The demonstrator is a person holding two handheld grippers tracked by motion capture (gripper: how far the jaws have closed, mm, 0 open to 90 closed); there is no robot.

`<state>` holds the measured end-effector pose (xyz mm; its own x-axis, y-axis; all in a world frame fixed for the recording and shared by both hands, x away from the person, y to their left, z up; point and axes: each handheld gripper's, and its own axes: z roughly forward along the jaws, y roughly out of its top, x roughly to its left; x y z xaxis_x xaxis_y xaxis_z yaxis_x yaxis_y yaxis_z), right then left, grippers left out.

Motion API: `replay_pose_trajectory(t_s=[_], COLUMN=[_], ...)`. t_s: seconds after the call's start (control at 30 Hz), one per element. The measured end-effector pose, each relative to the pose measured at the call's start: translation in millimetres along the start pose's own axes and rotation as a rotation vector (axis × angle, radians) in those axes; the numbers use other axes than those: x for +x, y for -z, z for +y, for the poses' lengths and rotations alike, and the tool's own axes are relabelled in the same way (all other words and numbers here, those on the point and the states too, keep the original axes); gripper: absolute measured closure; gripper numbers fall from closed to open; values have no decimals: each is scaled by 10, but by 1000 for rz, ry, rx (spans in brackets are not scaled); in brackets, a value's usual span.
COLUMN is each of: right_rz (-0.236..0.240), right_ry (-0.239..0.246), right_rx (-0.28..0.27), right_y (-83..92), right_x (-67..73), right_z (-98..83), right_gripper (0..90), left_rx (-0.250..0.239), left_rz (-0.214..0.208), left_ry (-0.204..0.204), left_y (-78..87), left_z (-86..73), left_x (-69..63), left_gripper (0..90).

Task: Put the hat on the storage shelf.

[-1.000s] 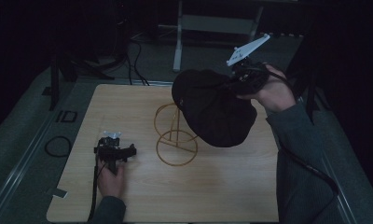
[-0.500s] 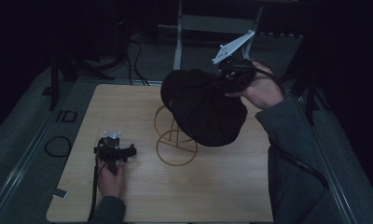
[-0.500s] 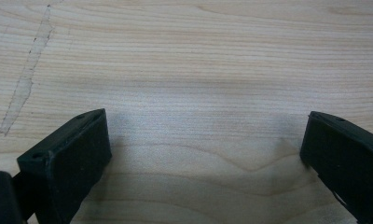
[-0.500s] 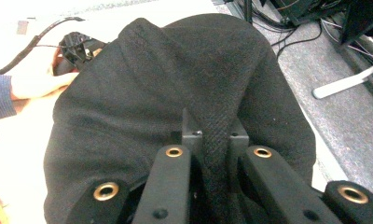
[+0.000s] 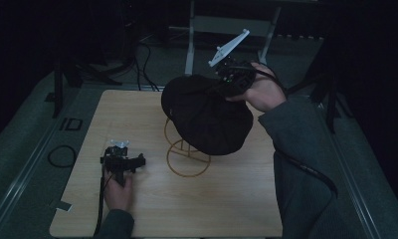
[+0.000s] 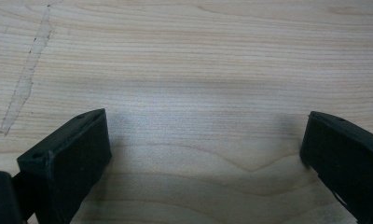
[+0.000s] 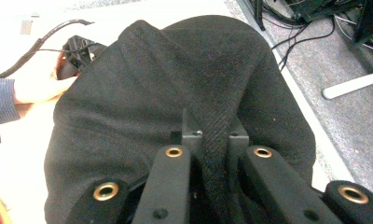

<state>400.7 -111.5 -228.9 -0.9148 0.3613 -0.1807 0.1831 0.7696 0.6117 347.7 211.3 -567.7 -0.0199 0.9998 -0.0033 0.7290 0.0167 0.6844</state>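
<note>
While the dark hat [image 5: 207, 117] hung over the upper part of the gold wire stand [image 5: 187, 152] near the middle of the wooden table [image 5: 197, 209], the right gripper [image 5: 230, 82] clenched a fold of its fabric at the far side, the person's right hand [image 5: 263, 93] wrapped around the tool. From the high view the hat covered the top of the stand, and whether it rested on the wire or was lifted just clear of it could not be told; the stand's round base ring lay bare on the table below. The right gripper view gave what the high view could not: the two black jaws stood close together with a ridge of herringbone cloth [image 7: 217, 135] pinched between them, the hat's crown spreading away beyond. That view also caught the left hand [image 7: 37, 84] farther off on the table. The left gripper [image 5: 121, 162] sat low at the table's left part, well apart from the stand. The left gripper view showed its jaws spread wide and released, bare wood grain between them and a pale scuff mark [image 6: 28, 74] off to one side
</note>
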Motion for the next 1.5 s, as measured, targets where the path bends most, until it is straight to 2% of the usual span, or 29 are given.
replay_pose_trajectory(t_s=[0.43, 0.6, 1.03, 1.2, 1.33, 1.37, 1.43, 1.5], right_rz=[30, 40, 33, 35, 24, 24, 24, 33], right_ry=[-14, 4, -12, -18, -32, -32, -53, -57], right_rx=[21, 36, 80, 81, 107, 107, 92, 84], right_y=[-223, -316, -684, -789, -866, -866, -890, -897], right_x=[-28, 12, 48, 85, 94, 94, 96, 101], right_z=[104, 171, 217, 222, 198, 198, 185, 191], right_gripper=[842, 838, 811, 735, 609, 609, 517, 479], left_rx=[-1, -2, 2, 1, 1, 1, 1, 1], left_rz=[0, 1, 0, 0, 0, 0, 0, 0], left_ry=[1, 1, -3, -3, -3, -3, -1, -1], left_y=[-1, -1, 1, 1, 1, 1, 1, 1], left_z=[0, -1, 0, 0, 0, 0, 0, 0], left_x=[0, -1, 2, 2, 2, 2, 1, 1], left_gripper=[12, 12, 12, 12, 12, 12, 12, 12])
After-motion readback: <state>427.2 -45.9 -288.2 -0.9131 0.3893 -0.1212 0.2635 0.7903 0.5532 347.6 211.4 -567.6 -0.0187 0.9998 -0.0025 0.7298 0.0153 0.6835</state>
